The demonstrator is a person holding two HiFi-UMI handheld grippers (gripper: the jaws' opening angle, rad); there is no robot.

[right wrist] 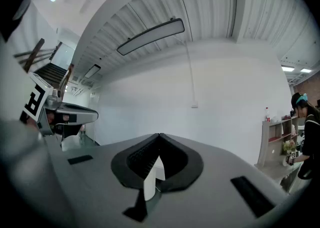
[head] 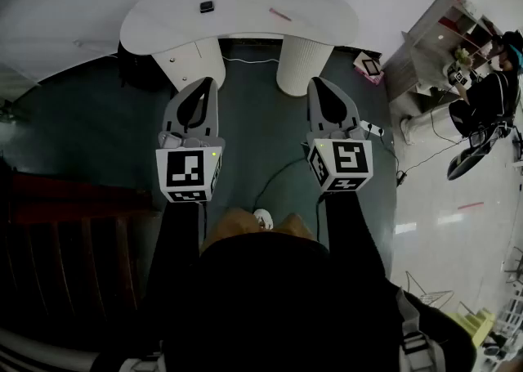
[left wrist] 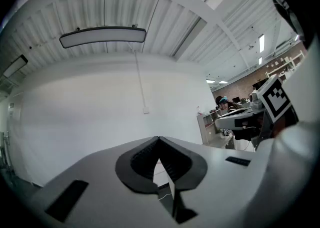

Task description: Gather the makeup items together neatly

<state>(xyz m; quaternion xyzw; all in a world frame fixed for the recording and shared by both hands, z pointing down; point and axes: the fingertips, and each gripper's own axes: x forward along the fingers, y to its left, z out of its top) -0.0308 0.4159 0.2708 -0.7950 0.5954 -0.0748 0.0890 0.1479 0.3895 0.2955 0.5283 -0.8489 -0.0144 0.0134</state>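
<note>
Out ahead in the head view, the white desk (head: 163,23) carries a small dark item (head: 207,6) and a pink stick (head: 280,14), likely the makeup. Both lie well apart from the left tongs (head: 208,84) and right tongs (head: 317,84), which hang level over the floor, seemingly a carrying pose before any reach. Left gripper view: tips (left wrist: 159,139) pressed together, empty. Right gripper view: likewise closed on nothing.

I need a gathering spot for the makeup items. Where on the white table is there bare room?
The white table is mostly bare: its whole left end, left of the small black item; the middle between that and the pink item; and the right end beyond the pink item. Nowhere is crowded.
</note>
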